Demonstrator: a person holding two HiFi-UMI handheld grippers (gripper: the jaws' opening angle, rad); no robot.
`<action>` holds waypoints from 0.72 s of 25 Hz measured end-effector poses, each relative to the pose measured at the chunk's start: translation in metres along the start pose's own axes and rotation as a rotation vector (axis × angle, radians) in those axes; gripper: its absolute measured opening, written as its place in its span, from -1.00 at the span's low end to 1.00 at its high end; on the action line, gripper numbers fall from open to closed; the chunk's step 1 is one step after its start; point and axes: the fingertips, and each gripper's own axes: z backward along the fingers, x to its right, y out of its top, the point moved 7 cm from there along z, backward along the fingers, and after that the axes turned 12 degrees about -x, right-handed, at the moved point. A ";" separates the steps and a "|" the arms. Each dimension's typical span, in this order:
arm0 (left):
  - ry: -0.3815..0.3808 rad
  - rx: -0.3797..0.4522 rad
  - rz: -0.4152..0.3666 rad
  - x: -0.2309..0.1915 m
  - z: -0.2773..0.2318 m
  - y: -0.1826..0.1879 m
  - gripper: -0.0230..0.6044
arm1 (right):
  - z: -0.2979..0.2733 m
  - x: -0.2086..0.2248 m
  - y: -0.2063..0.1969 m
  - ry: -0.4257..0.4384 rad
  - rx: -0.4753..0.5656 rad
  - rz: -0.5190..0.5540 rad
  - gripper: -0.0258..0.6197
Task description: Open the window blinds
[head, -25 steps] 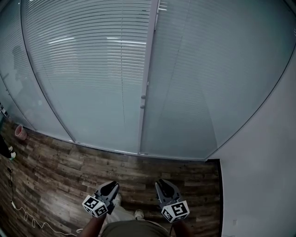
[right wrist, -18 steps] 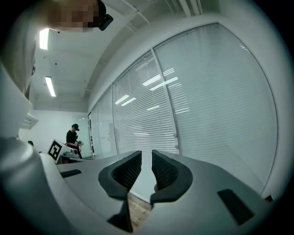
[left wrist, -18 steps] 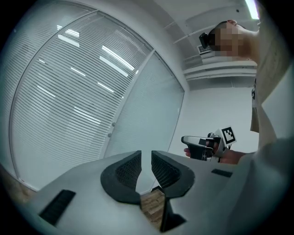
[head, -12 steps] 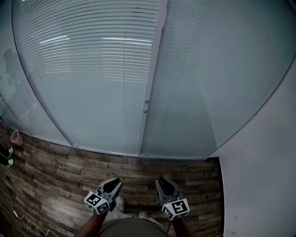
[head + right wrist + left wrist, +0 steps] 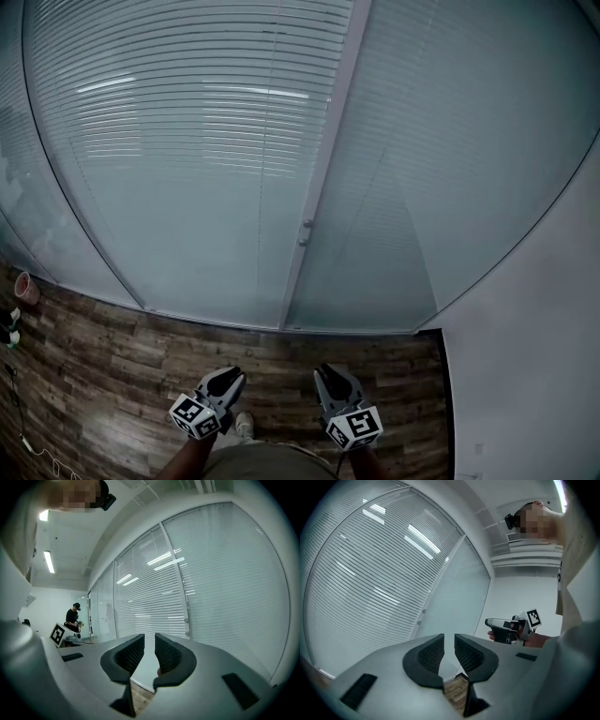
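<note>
Grey blinds (image 5: 187, 141) well apart from clenched, empty left tool (image 5: 225, 377) and right tool (image 5: 330, 375); risk of fumbling small knobs (image 5: 307, 223) unless reopened

Two grippers are showing at 6 o'clock in the head view: left gripper (image 5: 228, 377) and right gripper (image 5: 331, 375). Each is carrying two jaws, making four, and one marker cube, making two. Two blinds are hanging: left blind (image 5: 187, 159) at 11 o'clock, right blind (image 5: 450, 159) at 1 o'clock. One more pane (image 5: 7, 187) is edging in at 9 o'clock. One mullion (image 5: 326, 150) is carrying two knobs: upper knob (image 5: 307, 223), lower knob (image 5: 302, 242). The floor (image 5: 141, 356) is holding one pink cup (image 5: 26, 287) at 8 o'clock, one cable (image 5: 28, 439) at 7 o'clock and one shoe (image 5: 245, 426) at 6 o'clock. In the right gripper view one distant person (image 5: 72, 617) is standing at 9 o'clock, and two ceiling lights are glowing at 10 o'clock: upper light (image 5: 45, 515), lower light (image 5: 48, 560).
</note>
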 end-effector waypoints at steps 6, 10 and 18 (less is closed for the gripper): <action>-0.013 0.004 -0.007 -0.048 0.002 0.003 -0.74 | -0.037 -0.004 -0.001 -0.032 0.031 0.001 -0.74; -0.025 0.006 -0.031 -0.072 0.007 0.013 -0.74 | -0.051 -0.016 0.005 -0.052 0.048 0.003 -0.74; -0.035 -0.007 -0.044 -0.090 0.010 0.023 -0.74 | -0.053 -0.029 0.009 -0.073 0.047 -0.013 -0.74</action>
